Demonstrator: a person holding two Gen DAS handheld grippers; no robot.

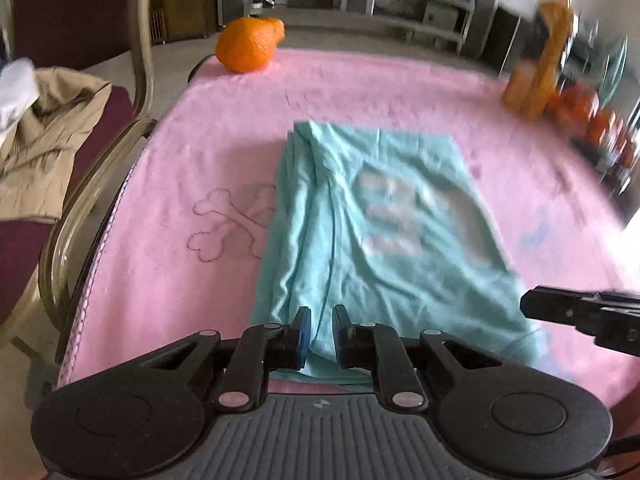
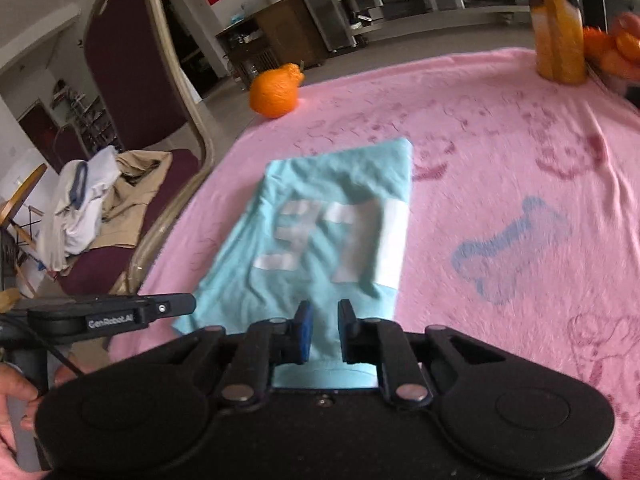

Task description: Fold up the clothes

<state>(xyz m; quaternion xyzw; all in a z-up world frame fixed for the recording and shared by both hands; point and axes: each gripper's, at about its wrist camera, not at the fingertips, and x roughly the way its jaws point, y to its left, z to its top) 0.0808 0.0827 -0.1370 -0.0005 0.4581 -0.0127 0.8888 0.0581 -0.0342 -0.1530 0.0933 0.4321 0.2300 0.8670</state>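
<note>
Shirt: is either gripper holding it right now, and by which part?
Neither. Both the left gripper and right gripper have open jaws, poised at the near edge of the turquoise shirt without pinching it.

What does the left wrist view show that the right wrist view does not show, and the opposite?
Only the left wrist view shows the outlined crossed bones on the pink blanket. Only the right wrist view shows a blue bone print and a person's hand. Both show the folded teal shirt, the orange fruit and a chair with clothes.
</note>
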